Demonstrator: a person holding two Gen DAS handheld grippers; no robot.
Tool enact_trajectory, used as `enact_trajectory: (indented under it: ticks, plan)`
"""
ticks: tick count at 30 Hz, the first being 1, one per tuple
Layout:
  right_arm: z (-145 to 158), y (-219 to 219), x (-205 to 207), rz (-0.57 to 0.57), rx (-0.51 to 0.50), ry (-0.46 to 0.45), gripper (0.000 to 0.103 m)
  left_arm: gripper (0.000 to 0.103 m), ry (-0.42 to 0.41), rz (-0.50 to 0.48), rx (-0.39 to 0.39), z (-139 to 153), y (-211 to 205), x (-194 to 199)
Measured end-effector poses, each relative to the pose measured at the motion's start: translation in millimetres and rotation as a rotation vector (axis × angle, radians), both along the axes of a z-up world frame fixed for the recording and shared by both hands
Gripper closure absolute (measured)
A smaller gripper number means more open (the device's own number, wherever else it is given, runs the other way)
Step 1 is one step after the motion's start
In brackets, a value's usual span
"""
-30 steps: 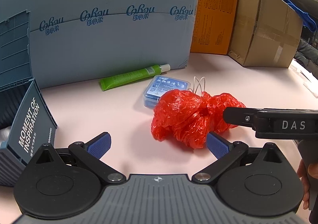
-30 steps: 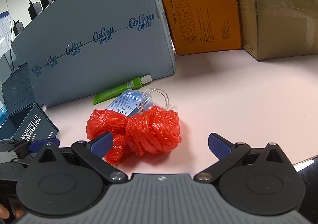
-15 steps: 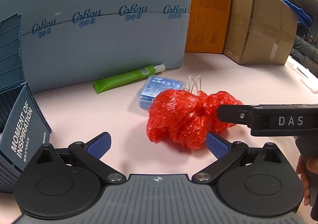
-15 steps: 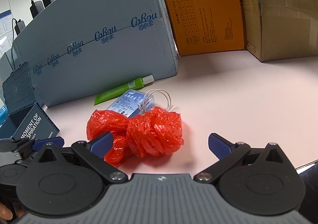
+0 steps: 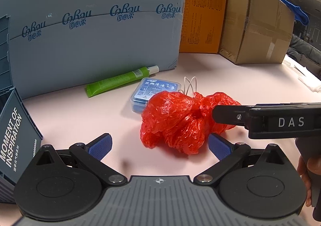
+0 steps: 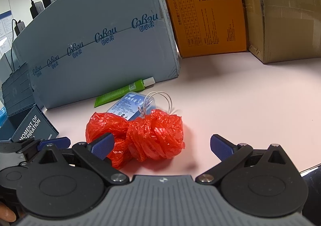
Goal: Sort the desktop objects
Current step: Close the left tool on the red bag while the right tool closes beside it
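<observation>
We've got both hand-held grippers low over the pink tabletop (image 5: 240, 77), each w/ jaws spread wide & nothing between them. Left hand-held gripper (image 5: 159, 143) faces the red plastic bag (image 5: 180, 119); its right blue pad sits just beside the bag's near edge, left pad well clear on bare tabletop. Right hand-held gripper (image 6: 162, 143) comes in from the other side: in its own view the bag (image 6: 148, 135) lies between the pads, closer to the left one, which overlaps the bag's lower-left lobe; touching or not, we can't tell. In the left wrist view the right unit shows as a black bar marked "DAS", crossing in front of the bag's right lobe.

Bag is crumpled, knotted in the middle, w/ thin white wire loops (image 6: 160, 99) sticking up behind. Touching its far side: a small blue clear case (image 5: 154, 93) w/ printed label. Beyond that, a green tube (image 5: 118, 82) w/ white cap lies along the foot of a big grey-blue carton (image 5: 96, 25). Orange box (image 6: 206, 9) & brown cardboard box (image 5: 254, 23) stand to the right. Dark blue bin (image 5: 14, 137), lettered "MOMENT OF INSPIRATION", at far left.
</observation>
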State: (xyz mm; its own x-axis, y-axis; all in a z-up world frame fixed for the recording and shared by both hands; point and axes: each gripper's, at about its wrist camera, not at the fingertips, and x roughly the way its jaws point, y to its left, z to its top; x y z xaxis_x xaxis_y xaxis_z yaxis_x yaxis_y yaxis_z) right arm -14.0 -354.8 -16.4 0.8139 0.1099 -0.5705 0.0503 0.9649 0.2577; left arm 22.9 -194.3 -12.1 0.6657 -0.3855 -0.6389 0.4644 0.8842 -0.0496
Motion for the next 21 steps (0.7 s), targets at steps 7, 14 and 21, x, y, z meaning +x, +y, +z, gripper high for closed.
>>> enact_trajectory:
  ticks: [7,14,21]
  plan:
    - [-1,1,2,0.009,-0.012,0.000,0.001,0.001,-0.012,-0.011,0.025,-6,-5,3]
    - [-8,0,6,0.010,-0.004,0.024,0.009,0.001,-0.012,-0.014,0.024,-9,-6,8]
    - [-14,-1,10,0.021,0.012,0.039,0.021,0.001,-0.015,-0.019,0.015,-11,-7,11]
